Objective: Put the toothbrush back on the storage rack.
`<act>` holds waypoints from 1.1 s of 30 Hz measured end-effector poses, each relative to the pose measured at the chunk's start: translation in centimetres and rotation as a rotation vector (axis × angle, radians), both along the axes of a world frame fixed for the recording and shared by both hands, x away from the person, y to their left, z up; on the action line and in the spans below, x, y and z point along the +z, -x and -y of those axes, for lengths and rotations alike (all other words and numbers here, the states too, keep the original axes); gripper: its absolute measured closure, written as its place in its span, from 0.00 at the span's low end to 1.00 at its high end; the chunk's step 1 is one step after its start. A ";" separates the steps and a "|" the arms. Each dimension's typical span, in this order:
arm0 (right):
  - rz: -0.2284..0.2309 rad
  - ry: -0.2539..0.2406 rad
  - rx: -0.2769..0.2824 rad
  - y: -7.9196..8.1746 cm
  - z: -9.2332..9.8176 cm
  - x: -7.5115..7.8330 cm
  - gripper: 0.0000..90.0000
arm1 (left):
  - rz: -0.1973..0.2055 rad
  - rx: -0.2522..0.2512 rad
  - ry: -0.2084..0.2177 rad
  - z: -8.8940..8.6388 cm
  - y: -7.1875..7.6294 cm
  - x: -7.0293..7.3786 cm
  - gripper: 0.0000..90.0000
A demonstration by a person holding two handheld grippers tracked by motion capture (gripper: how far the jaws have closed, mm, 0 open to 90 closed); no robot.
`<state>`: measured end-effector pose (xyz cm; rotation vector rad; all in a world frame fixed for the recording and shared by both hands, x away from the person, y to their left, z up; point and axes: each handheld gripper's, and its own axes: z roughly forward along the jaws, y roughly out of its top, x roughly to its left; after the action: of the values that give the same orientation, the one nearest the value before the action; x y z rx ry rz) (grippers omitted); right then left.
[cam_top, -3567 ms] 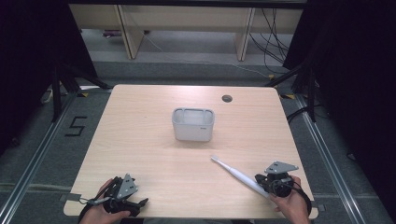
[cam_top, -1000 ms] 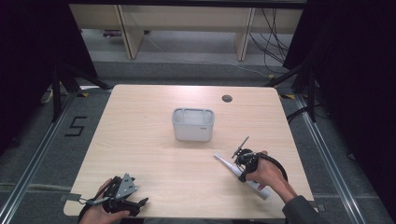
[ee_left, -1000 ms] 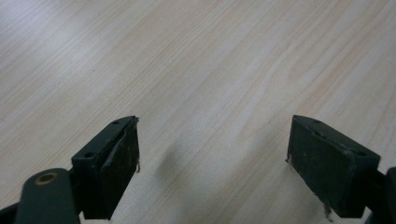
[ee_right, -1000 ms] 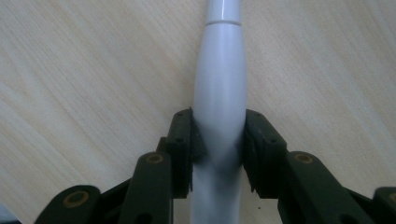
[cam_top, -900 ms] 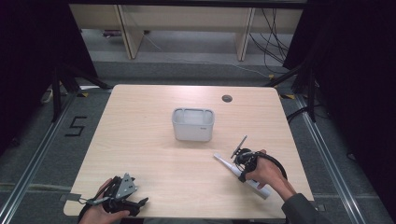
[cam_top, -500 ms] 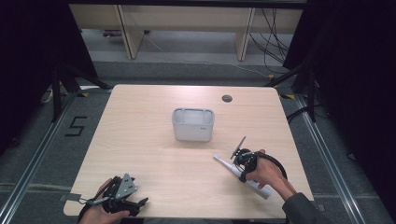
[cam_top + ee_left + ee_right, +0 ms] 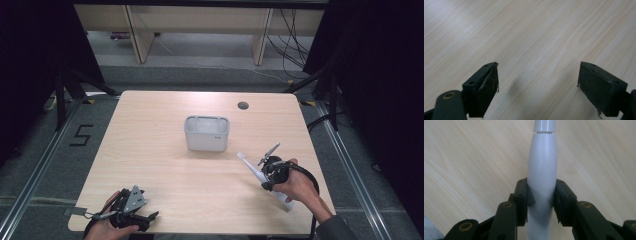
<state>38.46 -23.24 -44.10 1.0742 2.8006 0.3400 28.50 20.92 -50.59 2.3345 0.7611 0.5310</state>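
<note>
Lying clamped between the two black jaws of the right gripper, a white electric toothbrush is seen with its thick handle pressed on both sides by the pads; its narrow neck runs out of the top of the right gripper view. In the high view the toothbrush is held at the right front part of the wooden table, its slim head end pointing towards the middle and its butt end emerging below the person's right hand.

Progress, as judged: the grip is made and the brush seems barely off the wood, if at all — carriage to a destination is left. A grey open container stands upright near the table's middle, well apart from the brush; it is taken as the likely destination, and nothing can be made out in it.

The left gripper is kept at the front left edge in the left hand; its jaws stand wide apart with bare tabletop between them, nothing held.

Hidden or unclear:
- the brush head, too small in the high view and cut off in the right gripper view;
- the middle of the handle, covered by gripper and hand from above;
- whether the butt end touches the table — it cannot be told;
- the container's floor, largely hidden by its walls.

A round cable hole is noted at the far edge.
</note>
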 end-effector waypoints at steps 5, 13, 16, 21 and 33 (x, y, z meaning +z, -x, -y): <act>0.097 -0.127 -0.048 -0.1 1.0 2.5 0.74 | 0.004 0.010 0.004 0.0 0.0 0.0 0.18; 0.217 -0.271 -0.068 -0.4 1.8 4.9 0.74 | 0.012 0.001 0.003 -0.1 0.0 0.2 0.18; 0.258 -0.304 -0.067 -0.6 2.0 5.2 0.74 | 0.012 0.008 0.007 0.0 0.0 0.1 0.18; 0.335 -0.414 -0.083 -1.1 2.1 6.0 0.74 | 0.010 0.003 0.000 -0.1 -0.1 0.1 0.18; 0.428 -0.547 -0.100 -3.2 1.1 6.8 0.74 | 0.010 0.002 0.008 -0.1 0.0 0.2 0.18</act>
<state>41.66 -24.31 -37.28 1.0611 2.3085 1.2136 28.48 21.00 -50.44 2.3221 0.7598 0.5385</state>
